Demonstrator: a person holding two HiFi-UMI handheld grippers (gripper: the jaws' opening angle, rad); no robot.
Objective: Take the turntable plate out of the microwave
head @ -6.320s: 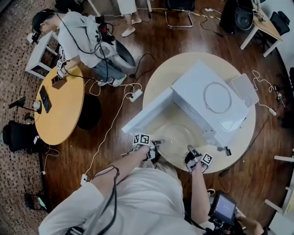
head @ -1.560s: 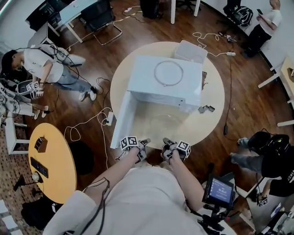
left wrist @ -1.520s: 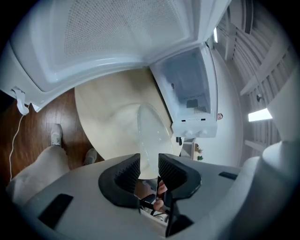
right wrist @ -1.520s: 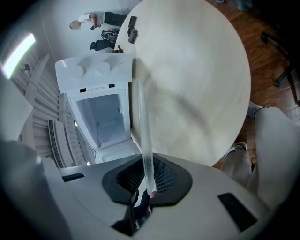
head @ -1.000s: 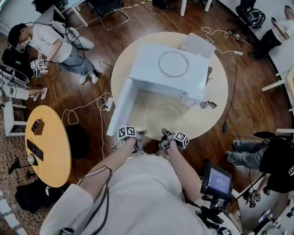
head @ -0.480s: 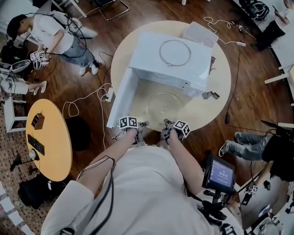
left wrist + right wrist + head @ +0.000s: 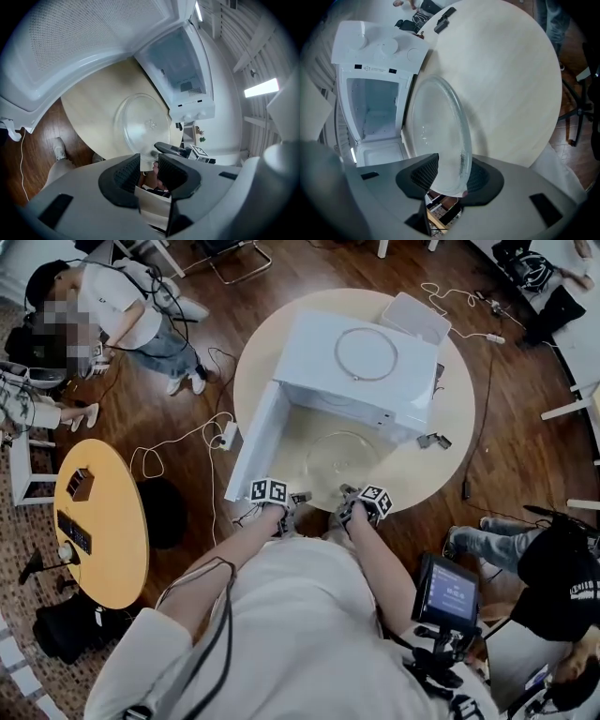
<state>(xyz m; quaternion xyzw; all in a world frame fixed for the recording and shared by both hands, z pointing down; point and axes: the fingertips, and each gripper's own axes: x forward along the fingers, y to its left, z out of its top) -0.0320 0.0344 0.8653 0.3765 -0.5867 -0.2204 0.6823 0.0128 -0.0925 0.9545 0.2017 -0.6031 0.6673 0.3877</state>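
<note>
A round pale table [image 7: 427, 479] carries a white microwave [image 7: 309, 352], its door [image 7: 251, 442] swung wide to the left and its cavity [image 7: 375, 108] standing bare. The glass turntable plate [image 7: 342, 457] is already outside the oven. It lies on the tabletop just in front of the open mouth, between the microwave and the person bending over it. The plate reaches forward and away from both tools towards the oven, and only its near rim meets them. Being round, it offers no long axis to favour, and neither hand is clearly nearer: one sits at the left of that near rim, the other at the right. The left gripper [image 7: 149, 161] has its jaws drawn narrow, and they appear to pinch the rim at their tips. The right gripper [image 7: 449, 176] has just been opening its jaws. The thick glass edge stands between its pads [image 7: 423, 174], with a gap showing on one side, so that grip looks released. The removal seems all but complete. Any coming move would likely be a straight pull back towards the person, off the rim, without dragging the glass.
</note>
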